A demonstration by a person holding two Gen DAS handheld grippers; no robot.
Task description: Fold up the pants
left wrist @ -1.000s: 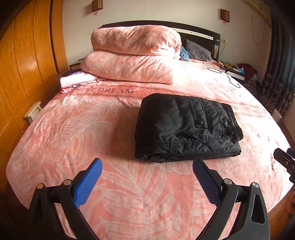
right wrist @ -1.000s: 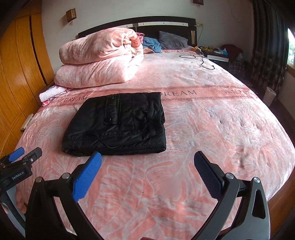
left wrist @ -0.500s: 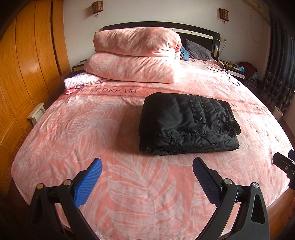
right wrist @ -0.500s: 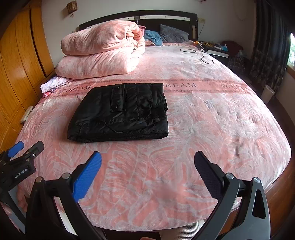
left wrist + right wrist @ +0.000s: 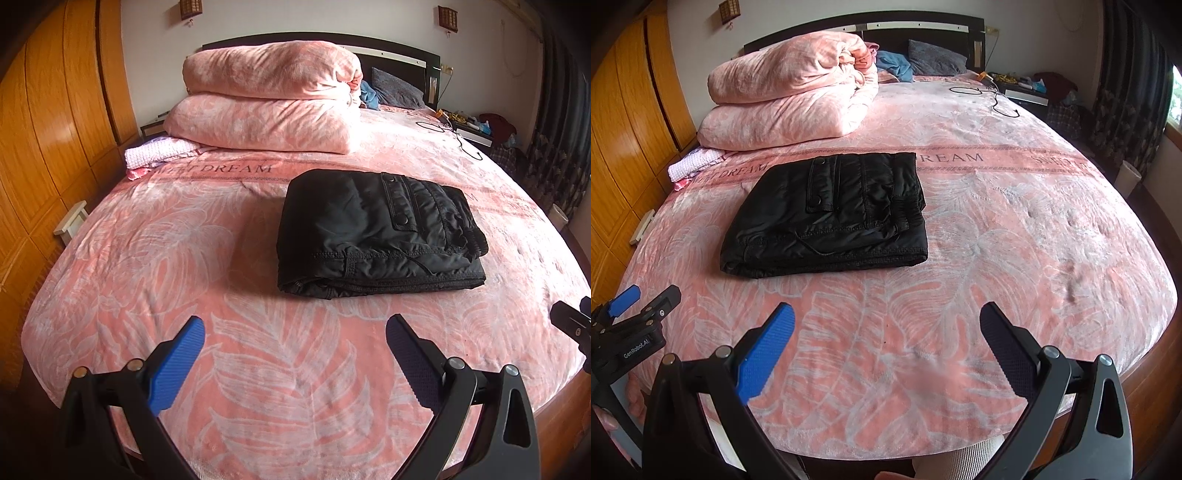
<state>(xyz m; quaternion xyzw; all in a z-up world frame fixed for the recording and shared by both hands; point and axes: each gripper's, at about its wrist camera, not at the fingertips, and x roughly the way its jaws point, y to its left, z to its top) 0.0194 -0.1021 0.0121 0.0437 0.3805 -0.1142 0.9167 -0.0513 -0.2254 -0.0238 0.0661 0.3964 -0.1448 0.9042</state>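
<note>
The black pants lie folded into a thick flat rectangle on the pink bed, also in the right wrist view. My left gripper is open and empty, near the bed's front edge, well short of the pants. My right gripper is open and empty, also back from the pants over the bed's front edge. The left gripper shows at the left edge of the right wrist view. A bit of the right gripper shows at the right edge of the left wrist view.
A stack of folded pink quilts sits at the head of the bed, with a small folded white-pink cloth beside it. A black cable lies at the far right. A wooden wardrobe lines the left side.
Both grippers have drawn back from the pants toward the foot of the bed and risen a little. The pants have not moved. Both stay open.
</note>
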